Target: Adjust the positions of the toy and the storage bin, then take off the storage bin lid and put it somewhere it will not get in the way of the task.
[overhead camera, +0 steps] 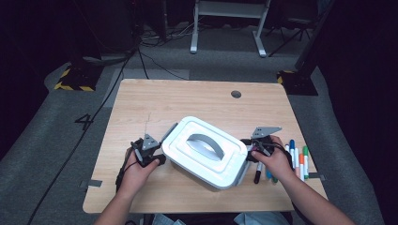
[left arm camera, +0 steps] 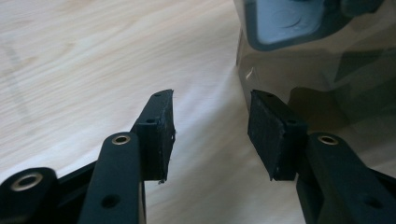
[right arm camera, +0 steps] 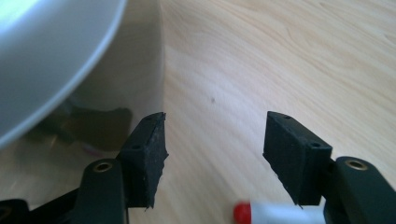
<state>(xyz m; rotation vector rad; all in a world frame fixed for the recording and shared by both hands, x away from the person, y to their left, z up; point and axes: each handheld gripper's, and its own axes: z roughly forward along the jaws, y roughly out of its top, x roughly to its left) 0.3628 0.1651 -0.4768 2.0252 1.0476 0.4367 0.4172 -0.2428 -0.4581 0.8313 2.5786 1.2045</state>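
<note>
Dark floor and trailing cables are surrounding the pale wooden bench where you are working. The lidded box, white on top with a grey handle, is sitting askew near the middle of the bench, and you are flanking it from both ends. A row of markers is lying just beside your right hand.

Your left hand-held gripper is standing with its jaws apart and nothing between them. In the left gripper view its right pad is sitting close against the box's clear wall, below the grey latch. Your right hand-held gripper is also gaping, with bare wood between its pads. In the right gripper view the lid's rim is looming at upper left, and a red-capped marker is lying at the bottom edge by the right jaw.

You are, by the look of it, lining up on the two ends of the box, either to free the latches or to lift it; neither grip is made yet. Next you are needing to bring each pair of jaws squarely onto its end of the box before closing, and to keep the right one clear of the markers.
</note>
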